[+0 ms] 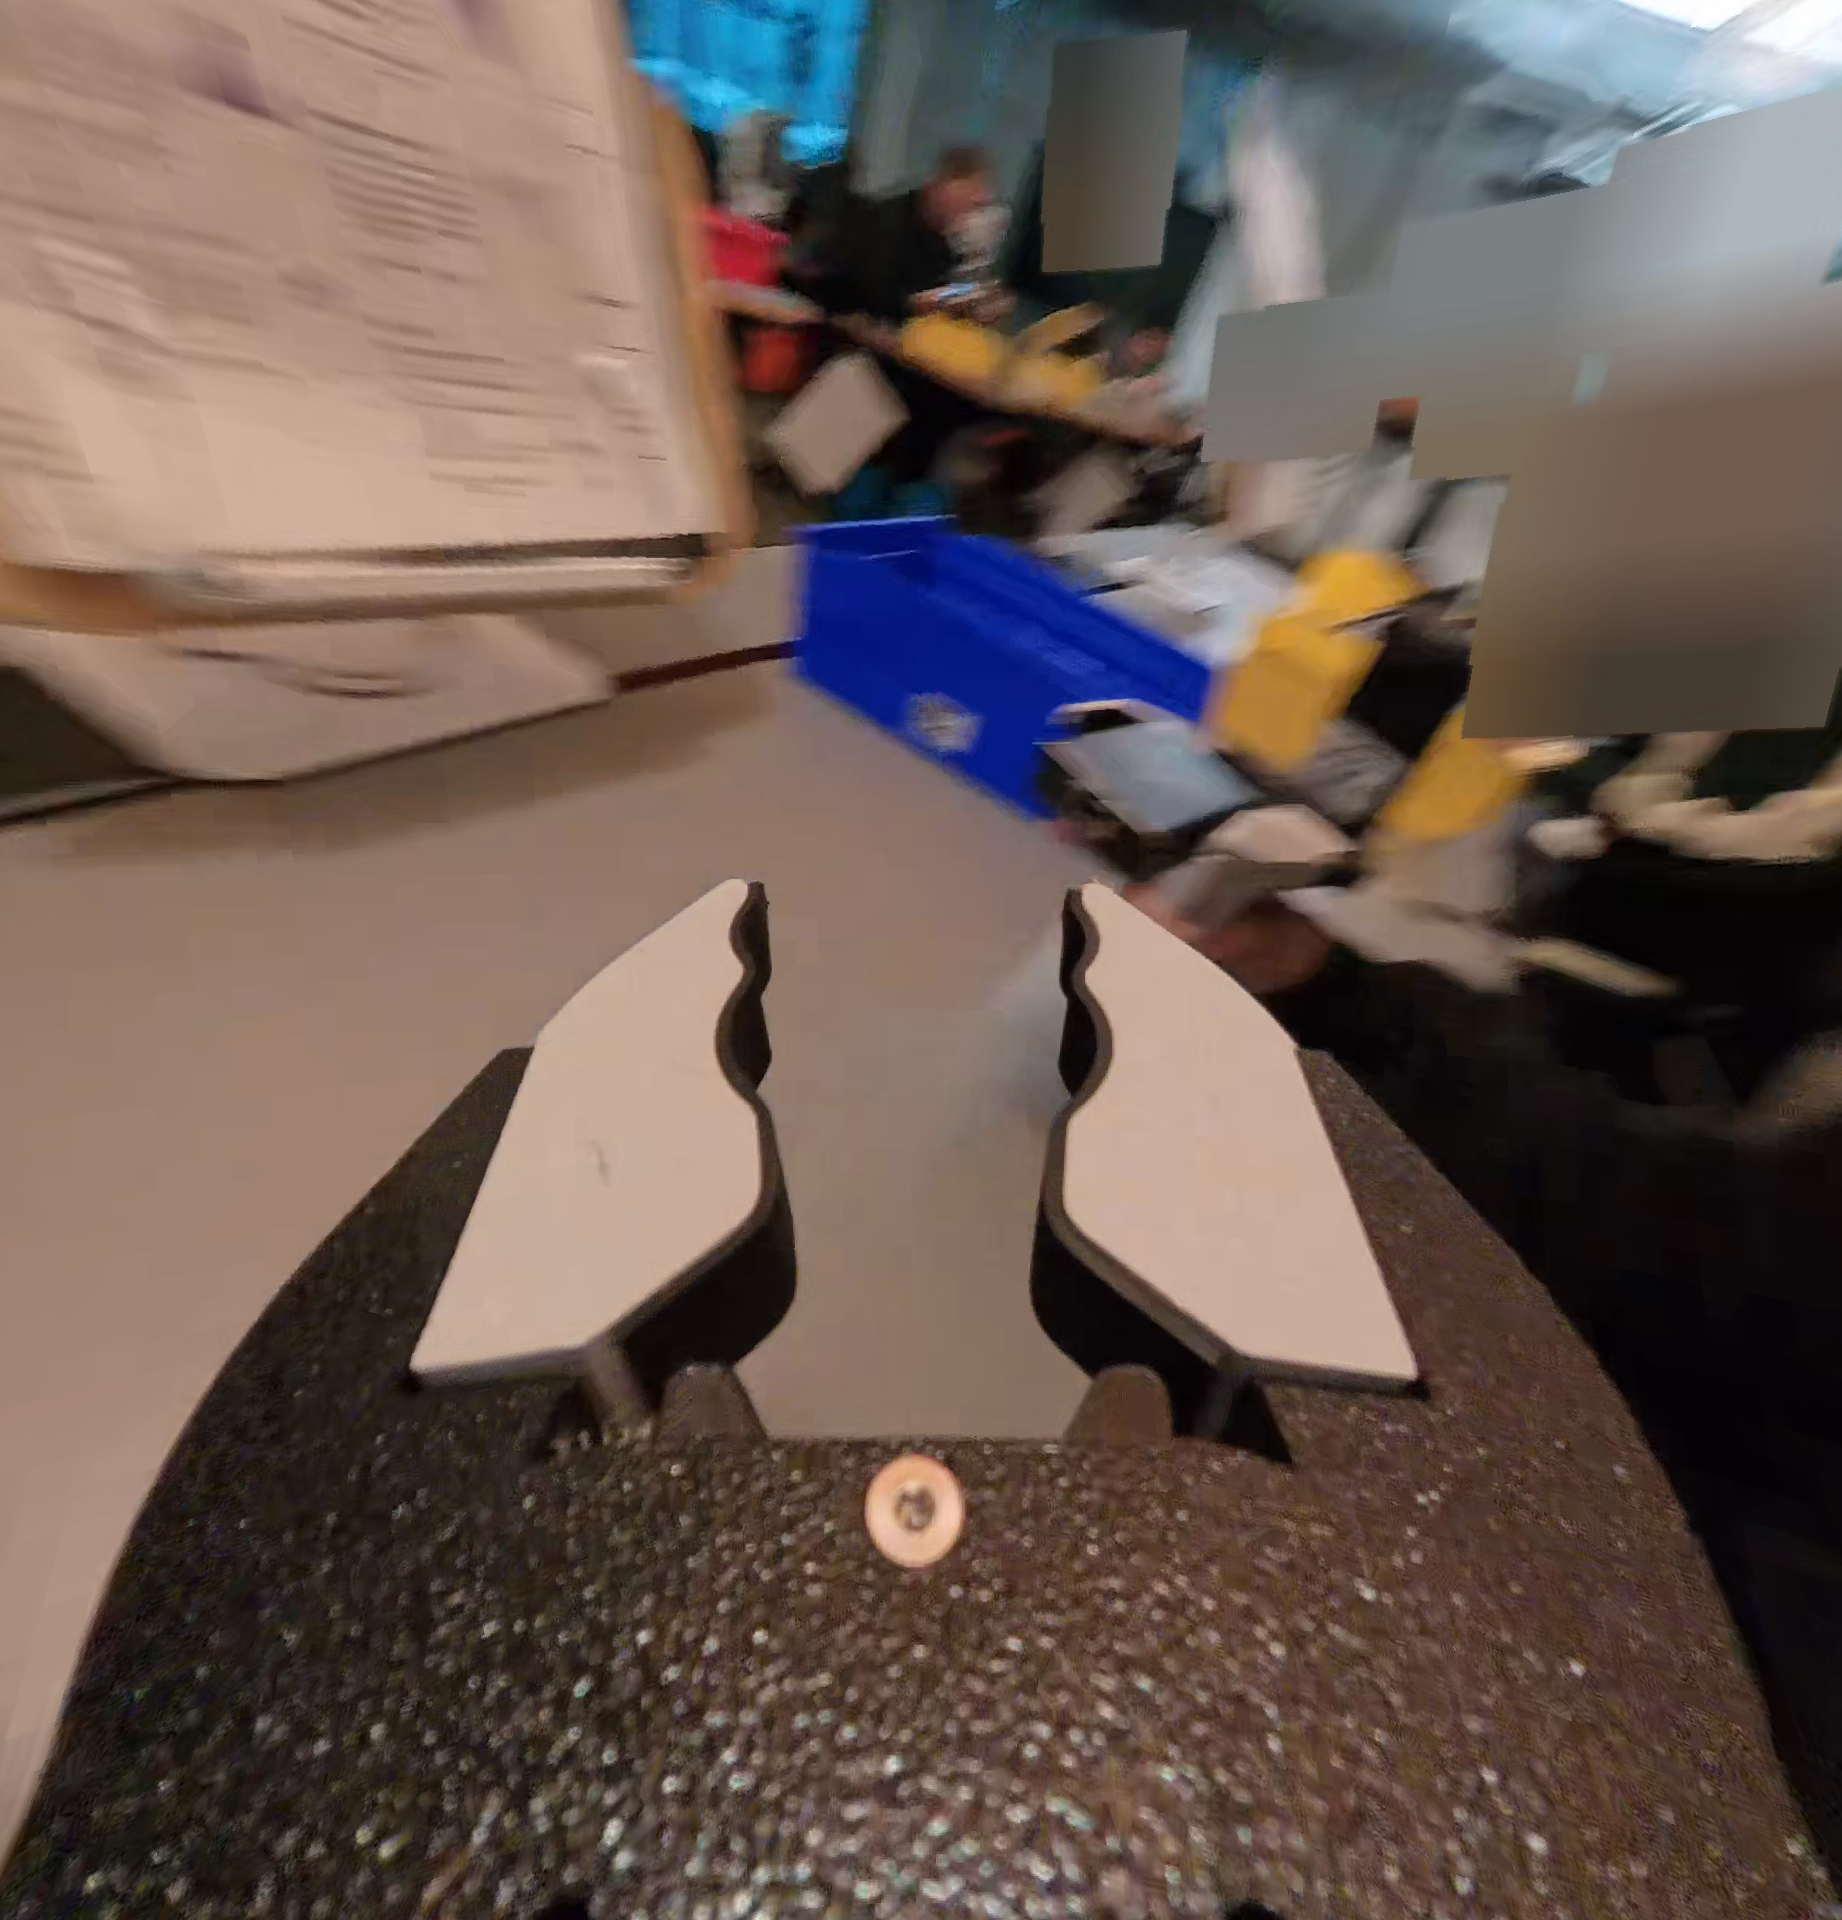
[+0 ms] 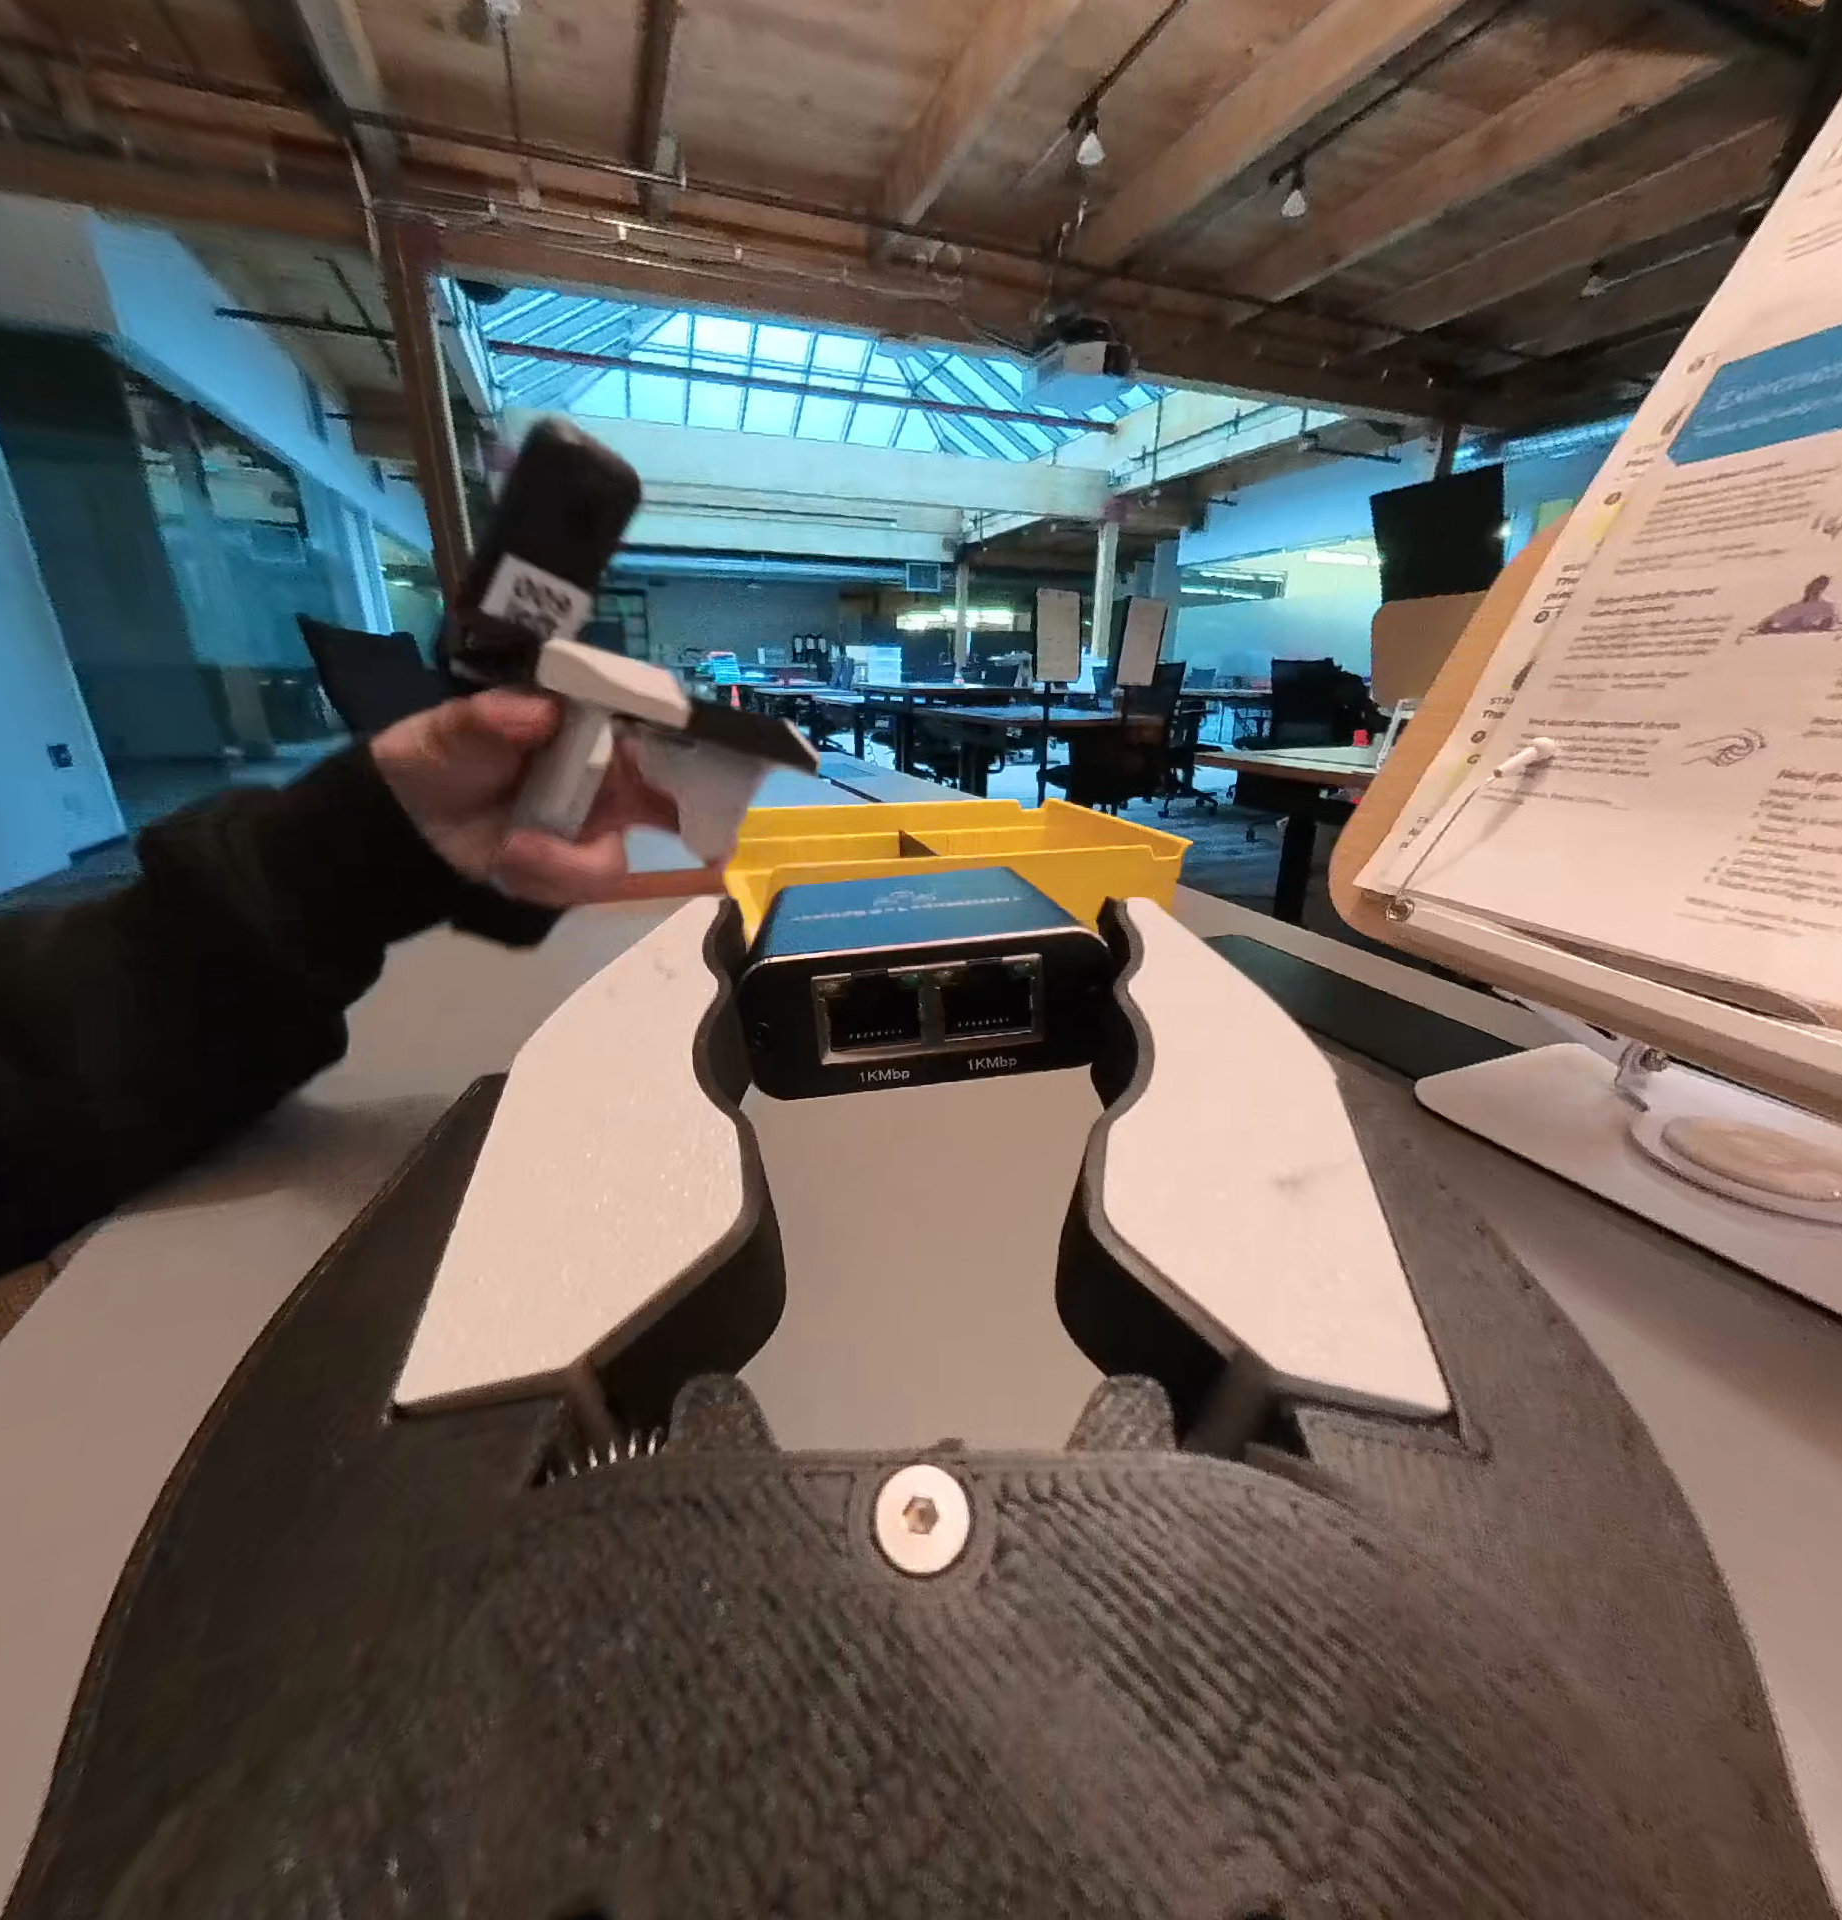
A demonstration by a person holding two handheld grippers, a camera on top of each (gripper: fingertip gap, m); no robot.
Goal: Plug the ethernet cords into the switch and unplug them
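While the right gripper [image 2: 922, 961] clamps the small dark switch [image 2: 922, 971] by its two sides, holding it just above the grey table [image 2: 917, 1247], the box's two side-by-side sockets face back toward the camera and both stand empty. The white fingers [image 2: 605, 1122] press against the switch near their tips, one on each flank, and the box sits level between them. Directly behind it stands a yellow bin [image 2: 1083, 847] with a divider across its middle, resting on the same table. To the right a stand [image 2: 1582, 1101] with a white base props up a sheaf of printed pages [image 2: 1675, 675], tilted back. On the left side of the right wrist view a person's hand [image 2: 501, 790] in a dark sleeve holds the left gripper [image 2: 678, 727] raised above the table, seen side-on and blurred, so that view does not settle how its jaws stand. The left wrist view does: there the left gripper's [image 1: 917, 914] jaws are spread apart with nothing between them, only bare table [image 1: 377, 1039] showing through the gap. That picture is heavily smeared; ahead of the fingers lies a blue bin [image 1: 958, 644] near the table's far edge, with the printed pages [image 1: 304, 291] up on the left and yellow shapes beyond that are too blurred to identify. No ethernet cords can be made out in either view.
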